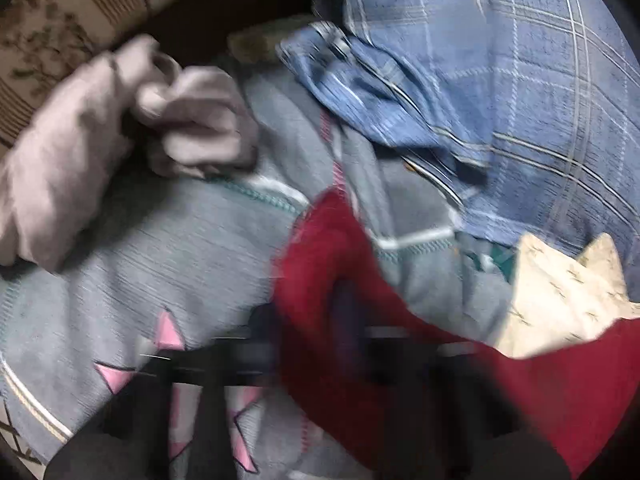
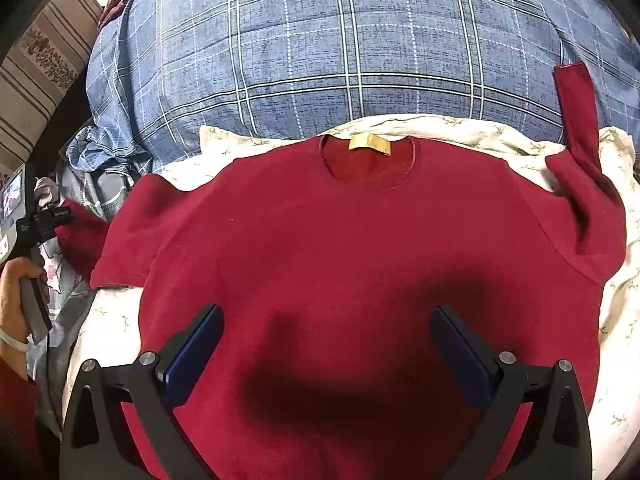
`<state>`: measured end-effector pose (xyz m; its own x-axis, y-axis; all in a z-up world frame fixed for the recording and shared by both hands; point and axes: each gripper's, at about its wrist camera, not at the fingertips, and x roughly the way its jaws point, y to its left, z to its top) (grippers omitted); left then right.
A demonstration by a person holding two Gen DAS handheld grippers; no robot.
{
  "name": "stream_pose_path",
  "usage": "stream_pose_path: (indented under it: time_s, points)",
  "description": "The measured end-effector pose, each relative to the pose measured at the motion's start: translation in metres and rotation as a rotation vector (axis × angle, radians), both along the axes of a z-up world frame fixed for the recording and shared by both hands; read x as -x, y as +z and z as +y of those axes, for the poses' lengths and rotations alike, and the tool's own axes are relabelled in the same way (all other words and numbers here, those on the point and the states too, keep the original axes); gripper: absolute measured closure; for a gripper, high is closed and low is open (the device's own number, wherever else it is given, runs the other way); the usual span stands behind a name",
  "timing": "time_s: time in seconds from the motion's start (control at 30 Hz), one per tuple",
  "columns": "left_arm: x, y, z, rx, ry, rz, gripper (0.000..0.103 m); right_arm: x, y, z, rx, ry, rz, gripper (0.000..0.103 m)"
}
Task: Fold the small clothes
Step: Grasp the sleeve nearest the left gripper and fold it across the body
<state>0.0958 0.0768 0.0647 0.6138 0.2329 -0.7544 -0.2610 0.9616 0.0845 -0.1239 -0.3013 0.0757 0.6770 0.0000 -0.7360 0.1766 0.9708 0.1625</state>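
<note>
A dark red long-sleeved top point(image 2: 340, 248) lies flat, neck away from me, on a cream floral cloth point(image 2: 460, 132). Its gold neck label point(image 2: 370, 144) faces up. Its right sleeve point(image 2: 576, 120) bends up onto the blue plaid bedding. My right gripper point(image 2: 326, 320) is open above the top's lower body, holding nothing. My left gripper point(image 2: 60, 216) is at the top's left sleeve point(image 2: 80, 232). In the blurred left wrist view the red sleeve point(image 1: 328, 280) drapes over the left gripper point(image 1: 348, 344); its fingers are hidden.
Blue plaid bedding point(image 2: 340, 52) rises behind the top. A grey blanket with pink stars point(image 1: 160, 260), a grey-pink garment point(image 1: 80, 152) and a crumpled blue plaid cloth point(image 1: 380, 92) lie to the left. A striped floral cushion point(image 2: 44, 64) stands at far left.
</note>
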Motion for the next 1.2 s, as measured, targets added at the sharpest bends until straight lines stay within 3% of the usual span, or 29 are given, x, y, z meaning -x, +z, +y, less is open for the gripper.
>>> stream_pose_path:
  time_s: [0.23,0.33,0.4,0.5,0.67,0.77,0.83,0.87,0.93,0.97,1.0,1.07,1.1,1.2]
  points:
    - [0.026,0.026,-0.031,0.009,-0.090,-0.092,0.094,0.006,0.006,0.004,-0.002,0.015,-0.018,0.000]
    - [0.044,0.048,-0.048,0.153,-0.206,-0.133,0.094,0.008,0.011,-0.001,-0.009,0.008,-0.032,0.000]
    - [0.055,0.056,-0.069,0.283,-0.322,-0.125,0.094,0.008,0.015,-0.005,-0.015,0.000,-0.043,0.000]
    - [0.075,0.065,-0.110,0.396,-0.487,-0.107,0.094,0.010,0.021,-0.014,-0.024,-0.018,-0.060,0.000]
    - [0.106,0.068,-0.181,0.482,-0.731,-0.056,0.094,0.014,0.024,-0.036,-0.040,-0.070,-0.080,0.000]
    - [0.111,0.037,-0.224,0.476,-0.818,0.036,0.094,0.014,0.019,-0.048,-0.061,-0.093,-0.073,0.000]
    - [0.109,0.011,-0.240,0.475,-0.844,0.111,0.090,0.014,0.014,-0.054,-0.077,-0.106,-0.060,0.000]
    - [0.105,-0.006,-0.248,0.478,-0.853,0.173,0.084,0.014,0.012,-0.056,-0.086,-0.110,-0.053,0.000]
    - [0.108,-0.016,-0.250,0.485,-0.852,0.221,0.076,0.015,0.009,-0.059,-0.106,-0.106,-0.049,0.000]
    - [0.113,-0.014,-0.246,0.496,-0.851,0.225,0.070,0.015,0.009,-0.058,-0.112,-0.102,-0.052,0.000]
    - [0.114,-0.007,-0.240,0.506,-0.845,0.228,0.056,0.015,0.010,-0.058,-0.119,-0.092,-0.059,0.000]
    - [0.117,0.011,-0.225,0.528,-0.828,0.206,0.042,0.012,0.012,-0.055,-0.123,-0.065,-0.072,0.000]
    - [0.120,0.023,-0.215,0.523,-0.816,0.170,0.040,0.009,0.013,-0.053,-0.126,-0.050,-0.073,0.000]
    - [0.124,0.055,-0.183,0.401,-0.717,0.058,0.032,-0.008,0.011,-0.043,-0.150,0.016,-0.064,0.000]
